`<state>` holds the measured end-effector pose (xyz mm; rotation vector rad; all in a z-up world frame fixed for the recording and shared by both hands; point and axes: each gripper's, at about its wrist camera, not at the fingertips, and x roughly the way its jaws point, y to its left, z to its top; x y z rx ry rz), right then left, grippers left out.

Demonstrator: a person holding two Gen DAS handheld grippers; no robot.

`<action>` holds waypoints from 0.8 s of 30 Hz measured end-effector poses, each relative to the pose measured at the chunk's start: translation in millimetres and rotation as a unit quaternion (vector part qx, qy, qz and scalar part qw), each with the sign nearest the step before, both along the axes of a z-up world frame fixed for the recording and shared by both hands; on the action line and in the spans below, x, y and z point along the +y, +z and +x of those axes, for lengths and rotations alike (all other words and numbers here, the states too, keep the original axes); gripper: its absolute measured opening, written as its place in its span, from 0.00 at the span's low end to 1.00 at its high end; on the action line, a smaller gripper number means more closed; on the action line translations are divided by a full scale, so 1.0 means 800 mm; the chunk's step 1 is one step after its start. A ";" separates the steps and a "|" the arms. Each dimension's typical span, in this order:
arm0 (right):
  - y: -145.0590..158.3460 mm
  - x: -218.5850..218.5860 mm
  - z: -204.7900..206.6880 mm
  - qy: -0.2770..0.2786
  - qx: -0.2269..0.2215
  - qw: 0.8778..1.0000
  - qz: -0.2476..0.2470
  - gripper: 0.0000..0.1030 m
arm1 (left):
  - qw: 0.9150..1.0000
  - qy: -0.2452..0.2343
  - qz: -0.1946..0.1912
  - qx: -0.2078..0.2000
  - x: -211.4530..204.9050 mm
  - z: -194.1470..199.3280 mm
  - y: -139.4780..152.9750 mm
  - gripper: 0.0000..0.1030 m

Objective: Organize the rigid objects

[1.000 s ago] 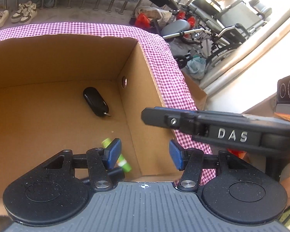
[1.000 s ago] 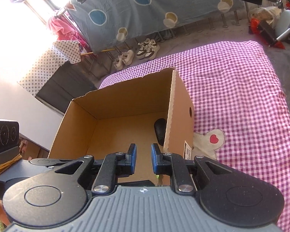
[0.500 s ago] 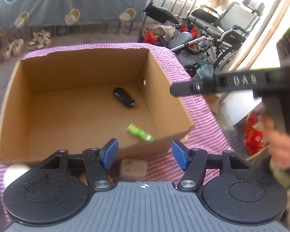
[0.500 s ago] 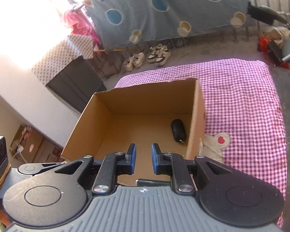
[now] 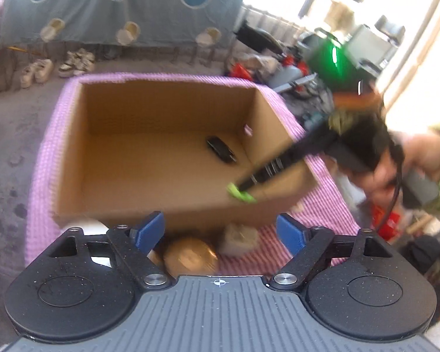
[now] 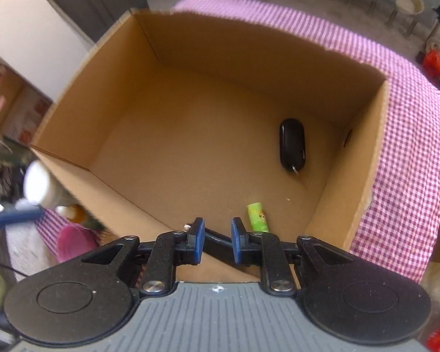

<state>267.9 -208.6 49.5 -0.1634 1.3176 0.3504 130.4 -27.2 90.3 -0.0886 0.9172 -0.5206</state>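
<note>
An open cardboard box (image 5: 161, 108) (image 6: 249, 58) stands on a pink checked cloth (image 5: 41, 176). A black key fob (image 5: 220, 149) (image 6: 292, 145) and a green tube (image 5: 240, 194) (image 6: 258, 212) lie on its floor. My left gripper (image 5: 220, 223) hovers before the box's near wall. Its jaws are opening and nothing is between them. My right gripper (image 6: 217, 228) (image 5: 246, 186) points down into the box's near right corner, beside the green tube. Its pads stand close on a thin black rod (image 6: 217, 239). What the rod is cannot be told.
A golden round object (image 5: 187, 256), a beige block (image 5: 239, 236) and a white round thing (image 5: 85, 226) lie on the cloth before the box. A white jar (image 6: 41, 187) and a pink bowl (image 6: 76, 242) sit at the box's left. A person's hand (image 5: 419, 158) is at right.
My left gripper has drawn back out of the box and spread its jaws, leaving the green tube on the floor. My right gripper has swung over the box and tipped down into it.
</note>
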 end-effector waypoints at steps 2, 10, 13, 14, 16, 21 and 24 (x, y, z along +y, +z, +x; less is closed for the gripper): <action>-0.007 0.002 0.012 0.001 0.014 1.000 -0.020 0.22 | 0.999 0.029 0.014 -0.006 0.012 0.020 0.011 0.88; -0.041 0.003 0.049 0.015 0.058 0.997 -0.056 0.43 | 0.993 0.099 0.054 -0.021 0.038 0.070 0.018 0.95; -0.057 0.010 0.053 0.032 0.072 0.994 -0.071 0.42 | 0.993 0.107 0.050 -0.018 0.044 0.073 0.016 0.97; -0.063 0.013 0.053 0.038 0.073 0.993 -0.081 0.41 | 0.993 0.108 0.049 -0.016 0.045 0.071 0.015 0.97; -0.073 0.018 0.052 0.053 0.073 0.990 -0.104 0.35 | 0.993 0.107 0.047 -0.014 0.048 0.072 0.013 0.97; -0.085 0.026 0.045 0.092 0.072 0.984 -0.135 0.16 | 0.994 0.099 0.040 -0.014 0.056 0.071 0.013 0.98; -0.080 0.030 0.040 0.118 0.047 0.979 -0.156 0.16 | 0.994 0.099 0.040 -0.016 0.059 0.071 0.012 0.98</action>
